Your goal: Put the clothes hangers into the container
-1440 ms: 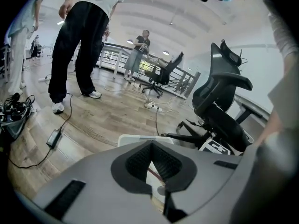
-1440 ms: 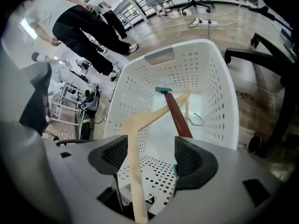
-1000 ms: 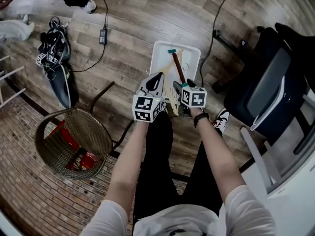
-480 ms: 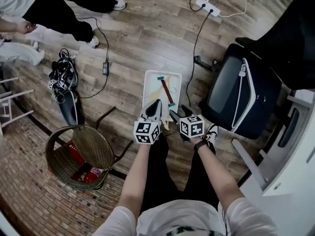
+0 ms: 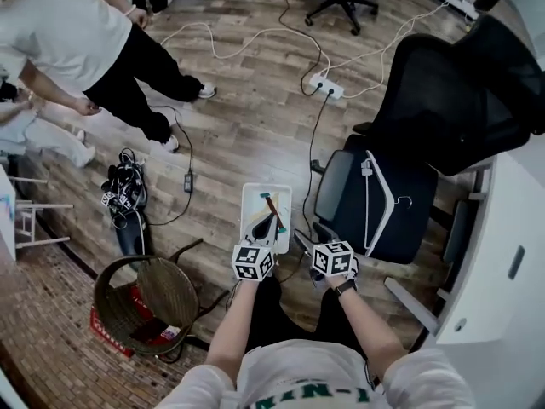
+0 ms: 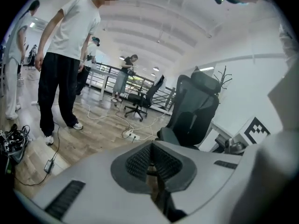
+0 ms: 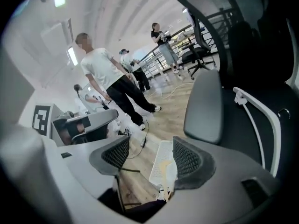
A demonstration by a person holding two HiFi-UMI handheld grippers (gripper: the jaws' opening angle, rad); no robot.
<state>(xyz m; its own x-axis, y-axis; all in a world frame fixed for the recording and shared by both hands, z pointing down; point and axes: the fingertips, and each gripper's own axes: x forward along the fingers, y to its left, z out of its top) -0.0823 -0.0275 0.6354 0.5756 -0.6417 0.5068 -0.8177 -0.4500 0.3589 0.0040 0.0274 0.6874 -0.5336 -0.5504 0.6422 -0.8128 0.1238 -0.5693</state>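
- Targeting, I'd guess, the white hanger [image 5: 366,204] on the chair [image 5: 434,109]: right gripper [image 5: 303,242] gapes empty, left gripper [image 5: 272,226] pinched shut.
- Clamp one arm squarely, mid-pad.

White container [image 5: 248,201]; white hanger [image 5: 367,204]; black chair [image 5: 430,113]

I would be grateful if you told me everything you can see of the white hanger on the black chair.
The white hanger is a thin, plastic-looking frame, roughly triangular, with a small metal-looking hook at its peak and a knob at one end of its long bar. It lies on the seat of the black chair, to the right of the container in the head view. Only the seat touches it.
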